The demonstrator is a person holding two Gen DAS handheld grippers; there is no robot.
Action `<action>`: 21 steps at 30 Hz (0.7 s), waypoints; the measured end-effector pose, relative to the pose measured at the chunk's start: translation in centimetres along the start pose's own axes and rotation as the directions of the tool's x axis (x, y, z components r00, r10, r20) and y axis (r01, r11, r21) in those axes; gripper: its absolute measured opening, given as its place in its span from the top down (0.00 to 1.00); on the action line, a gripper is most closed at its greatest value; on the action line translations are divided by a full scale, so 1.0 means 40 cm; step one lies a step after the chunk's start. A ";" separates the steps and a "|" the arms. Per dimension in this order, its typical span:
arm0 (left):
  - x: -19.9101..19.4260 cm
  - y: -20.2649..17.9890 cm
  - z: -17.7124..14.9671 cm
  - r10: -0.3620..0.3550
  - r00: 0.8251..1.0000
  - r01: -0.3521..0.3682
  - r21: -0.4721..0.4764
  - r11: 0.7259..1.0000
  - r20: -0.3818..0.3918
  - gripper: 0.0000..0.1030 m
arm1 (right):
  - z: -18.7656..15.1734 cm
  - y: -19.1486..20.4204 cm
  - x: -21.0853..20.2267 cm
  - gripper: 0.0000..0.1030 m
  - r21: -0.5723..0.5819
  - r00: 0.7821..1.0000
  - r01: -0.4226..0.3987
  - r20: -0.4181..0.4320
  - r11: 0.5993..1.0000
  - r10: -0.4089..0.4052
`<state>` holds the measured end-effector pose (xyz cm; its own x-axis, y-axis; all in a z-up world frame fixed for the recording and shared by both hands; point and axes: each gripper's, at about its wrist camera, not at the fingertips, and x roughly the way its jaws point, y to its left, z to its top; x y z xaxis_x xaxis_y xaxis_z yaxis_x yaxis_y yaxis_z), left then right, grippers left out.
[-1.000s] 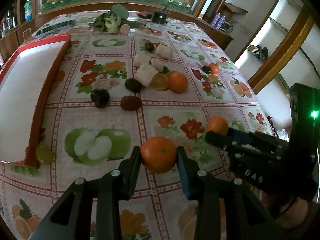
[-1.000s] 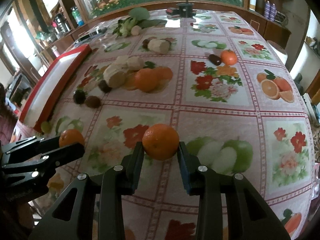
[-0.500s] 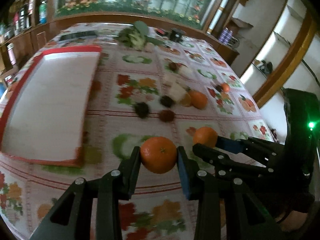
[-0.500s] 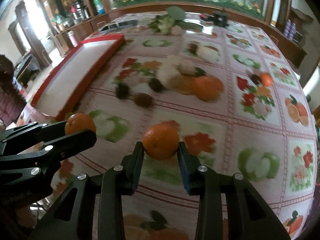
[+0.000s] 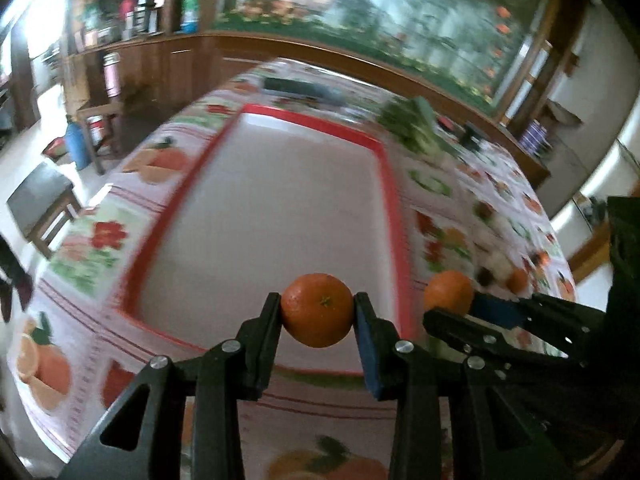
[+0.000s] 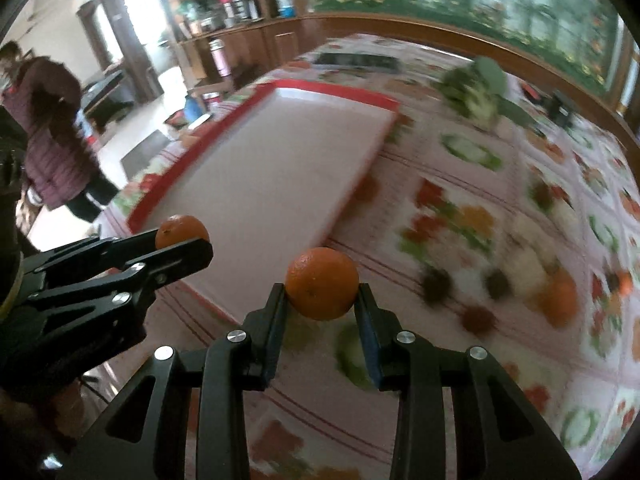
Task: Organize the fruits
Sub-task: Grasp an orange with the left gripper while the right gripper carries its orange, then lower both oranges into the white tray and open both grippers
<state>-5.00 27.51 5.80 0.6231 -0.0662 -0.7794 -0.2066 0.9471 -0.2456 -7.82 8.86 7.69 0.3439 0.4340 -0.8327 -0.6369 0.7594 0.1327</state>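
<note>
**Two oranges held over the red-rimmed tray**

The left gripper [image 5: 317, 312] has its jaws closed on an orange [image 5: 317, 309], with both pads pressing on its sides. This orange is round and bright, its peel is finely dimpled and a little glossy, and a small green stem mark faces the camera. It hangs above the near end of the tray [image 5: 394, 216], not touching it.

The right gripper [image 6: 322, 294] also has its jaws narrowly set, closed on a second orange [image 6: 322, 283]. This one is about the same in form and colour, with a smooth, evenly orange peel. In the right wrist view it is above the tablecloth [image 6: 472, 184], just beside the near corner of the tray, and it touches nothing except the pads.

The tray is a long rectangle with a pale inside and a thin red rim. It lies flat on the flower-and-fruit printed tablecloth.

Farther to the right on the cloth there are more pieces: another orange fruit [image 6: 558, 300], some small dark round things [image 6: 438, 288] and some pale lumps [image 6: 528, 256]. The picture is blurred there, so I cannot say surely what they are. A green leafy vegetable [image 6: 476, 92] lies near the far end of the table. A person in a dark padded jacket [image 6: 52, 136] stands in the room at the left.
</note>
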 end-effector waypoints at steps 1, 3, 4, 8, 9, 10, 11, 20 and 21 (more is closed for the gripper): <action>0.002 0.022 0.008 0.015 1.000 -0.015 -0.015 1.000 0.004 0.63 | 0.009 0.012 0.006 0.68 -0.006 1.000 -0.004 -0.002 1.000 0.004; 0.007 0.051 0.019 0.046 0.999 -0.045 -0.027 0.999 0.010 0.63 | 0.036 0.039 0.030 0.68 -0.015 1.000 -0.022 -0.012 1.000 0.022; 0.010 0.064 0.023 0.063 0.998 -0.063 -0.032 0.998 0.015 0.63 | 0.045 0.050 0.040 0.68 -0.017 0.999 -0.028 -0.016 0.999 0.028; 0.034 0.105 0.036 0.109 0.994 -0.109 -0.047 0.993 0.007 0.63 | 0.066 0.086 0.076 0.68 -0.031 0.999 -0.027 -0.040 0.999 0.026; 0.039 0.116 0.037 0.115 0.993 -0.115 -0.049 0.992 0.002 0.63 | 0.066 0.092 0.084 0.68 -0.032 0.999 -0.026 -0.047 0.999 0.025; 0.043 0.122 0.036 0.123 0.992 -0.123 -0.049 0.991 -0.002 0.62 | 0.067 0.099 0.097 0.67 -0.031 0.998 -0.029 -0.059 0.999 0.027; 0.045 0.130 0.037 0.130 0.991 -0.130 -0.047 0.990 -0.004 0.62 | 0.066 0.103 0.103 0.67 -0.030 0.997 -0.031 -0.066 0.999 0.029; 0.084 0.139 0.042 0.156 0.987 -0.156 -0.016 0.988 -0.032 0.62 | 0.059 0.128 0.154 0.67 -0.042 0.993 -0.024 -0.114 0.999 0.019; 0.089 0.141 0.042 0.159 0.987 -0.159 -0.013 0.987 -0.035 0.62 | 0.057 0.129 0.157 0.67 -0.043 0.993 -0.021 -0.118 0.999 0.015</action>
<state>-2.68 33.13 2.62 0.5558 0.0744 -0.8280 -0.3133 0.9413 -0.1258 -7.37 16.61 4.38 0.2502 0.3854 -0.8882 -0.6728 0.7289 0.1268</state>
